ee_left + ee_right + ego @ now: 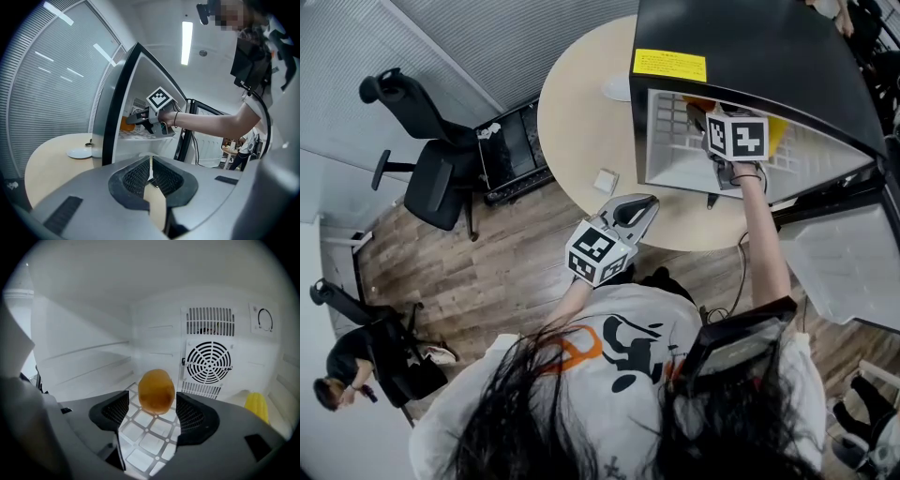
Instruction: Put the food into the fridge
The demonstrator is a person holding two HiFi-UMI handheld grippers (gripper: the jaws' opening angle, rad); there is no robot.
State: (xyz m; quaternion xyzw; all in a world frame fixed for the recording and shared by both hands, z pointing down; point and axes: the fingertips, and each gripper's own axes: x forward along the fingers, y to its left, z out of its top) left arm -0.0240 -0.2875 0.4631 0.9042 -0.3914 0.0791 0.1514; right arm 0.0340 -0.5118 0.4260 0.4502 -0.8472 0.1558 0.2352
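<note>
Orange-brown food [156,391] stands upright on the wire shelf [140,441] inside the fridge [84,333], at frame centre between the tips of the right gripper [152,401], whose jaws gape clear of it. The left gripper [150,171], closed and empty, hangs outside.

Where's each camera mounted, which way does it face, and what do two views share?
Head view: on the person's head, looking down at table, fridge; shows hair, shirt, left gripper, right gripper.
Left gripper view: on the left gripper, facing the fridge's open front; shows its shut fingers, right forearm.
Right gripper view: inside the fridge, facing its fan; orange food stands between its open fingers.
Shared: head and left gripper views both show the right gripper in the fridge.
</note>
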